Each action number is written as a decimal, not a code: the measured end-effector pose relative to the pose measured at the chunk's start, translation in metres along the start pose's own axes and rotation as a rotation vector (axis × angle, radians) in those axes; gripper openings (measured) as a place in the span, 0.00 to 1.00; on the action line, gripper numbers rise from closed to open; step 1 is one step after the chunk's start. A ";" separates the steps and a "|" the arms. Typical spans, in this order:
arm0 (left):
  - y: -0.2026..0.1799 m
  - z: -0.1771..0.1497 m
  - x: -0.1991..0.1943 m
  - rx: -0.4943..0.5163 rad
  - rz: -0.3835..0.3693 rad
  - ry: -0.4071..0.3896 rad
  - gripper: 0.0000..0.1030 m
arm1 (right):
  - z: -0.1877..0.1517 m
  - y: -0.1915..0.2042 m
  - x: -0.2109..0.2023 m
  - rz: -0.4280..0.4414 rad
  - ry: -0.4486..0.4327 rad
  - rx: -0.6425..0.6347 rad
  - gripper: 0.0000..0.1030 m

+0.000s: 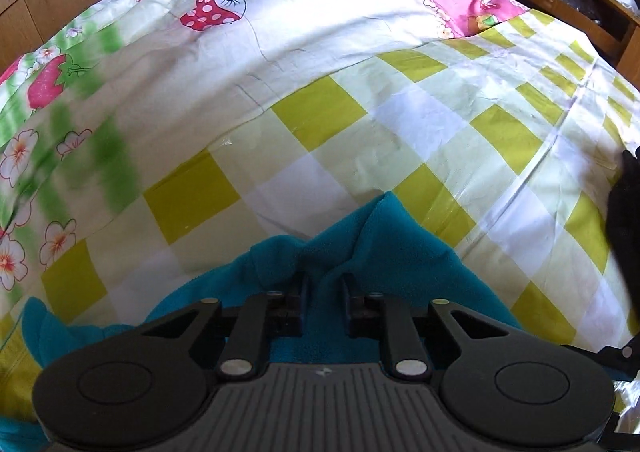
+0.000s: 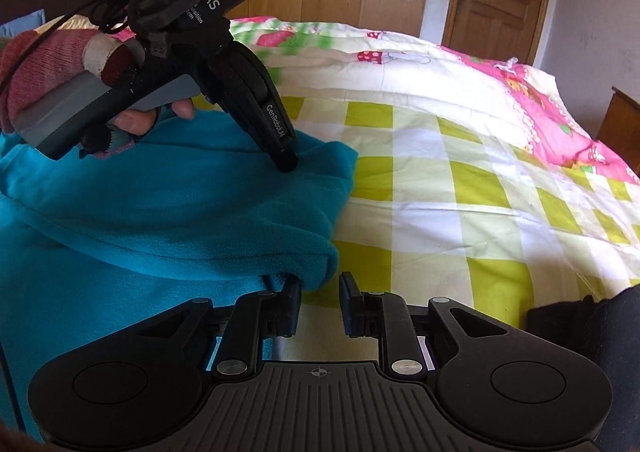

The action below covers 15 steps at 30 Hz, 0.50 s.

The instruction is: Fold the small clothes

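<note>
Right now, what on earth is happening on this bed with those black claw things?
A person is folding a teal fleece garment on a checked bedsheet, holding a two-finger tool in each hand. The left gripper presses into a raised fold of the fleece. The right gripper sits open at the garment's edge, one finger touching the fabric.

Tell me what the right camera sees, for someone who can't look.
A teal fleece garment lies on a checked bedsheet. The left tongs, held by a gloved hand, press onto it; the right tongs sit open at its edge.
</note>
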<state>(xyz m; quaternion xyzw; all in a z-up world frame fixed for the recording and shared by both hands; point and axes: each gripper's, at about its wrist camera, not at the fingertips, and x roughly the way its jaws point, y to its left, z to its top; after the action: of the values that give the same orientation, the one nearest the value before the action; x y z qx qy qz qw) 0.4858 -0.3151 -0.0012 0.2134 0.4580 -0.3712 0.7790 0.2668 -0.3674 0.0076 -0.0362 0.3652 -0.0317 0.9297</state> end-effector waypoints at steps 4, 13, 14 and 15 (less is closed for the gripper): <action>0.000 0.004 -0.003 0.017 -0.027 0.006 0.28 | -0.003 0.002 0.004 -0.014 -0.005 -0.015 0.20; -0.003 0.007 0.006 0.078 -0.052 0.033 0.32 | 0.002 0.009 0.023 0.000 -0.024 -0.070 0.20; -0.006 0.006 0.005 0.110 -0.035 0.034 0.30 | 0.003 0.007 0.020 0.018 -0.029 -0.076 0.20; -0.007 0.006 0.005 0.124 -0.027 0.036 0.29 | 0.003 0.006 0.019 0.030 -0.034 -0.085 0.21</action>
<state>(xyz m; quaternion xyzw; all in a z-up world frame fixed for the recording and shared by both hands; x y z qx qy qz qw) 0.4850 -0.3255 -0.0028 0.2617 0.4507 -0.4056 0.7509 0.2826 -0.3632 -0.0035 -0.0705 0.3508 -0.0017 0.9338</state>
